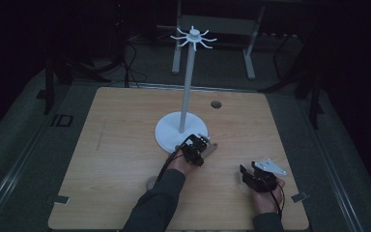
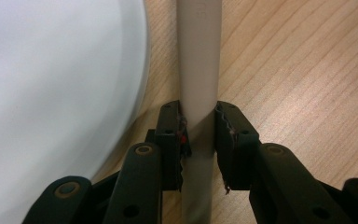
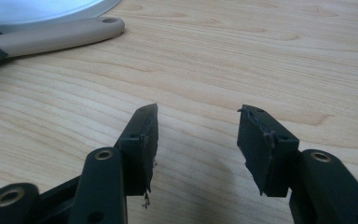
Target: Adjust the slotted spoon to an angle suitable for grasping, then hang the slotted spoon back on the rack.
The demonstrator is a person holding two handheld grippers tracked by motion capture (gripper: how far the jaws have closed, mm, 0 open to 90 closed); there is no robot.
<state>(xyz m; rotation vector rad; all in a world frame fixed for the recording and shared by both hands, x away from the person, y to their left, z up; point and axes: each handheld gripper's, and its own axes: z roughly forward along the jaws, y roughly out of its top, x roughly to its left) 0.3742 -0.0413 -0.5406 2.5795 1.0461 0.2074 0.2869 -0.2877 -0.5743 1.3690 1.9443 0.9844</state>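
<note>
A beige utensil handle (image 2: pixel 198 70) with a hole at its tip (image 3: pixel 60 35) lies on the wooden table, beside the round white base (image 1: pixel 174 130) of a tall white stand (image 1: pixel 188 87). The stand carries a ring of hooks (image 1: pixel 193 36) at its top. My left gripper (image 2: pixel 198 121) is shut on the handle, one jaw pressed to each side of it; in the high view it (image 1: pixel 195 147) sits at the base's near edge. My right gripper (image 3: pixel 198 112) is open and holds nothing, low over bare wood at the near right (image 1: pixel 253 174).
The table (image 1: pixel 125 145) has a small round hole (image 1: pixel 216 104) at the back, and tape tabs at its near corners (image 1: pixel 60 199) (image 1: pixel 297 197). A faint round grey shape (image 1: pixel 150 182) lies beside the left sleeve. Dark floor and furniture legs surround the table.
</note>
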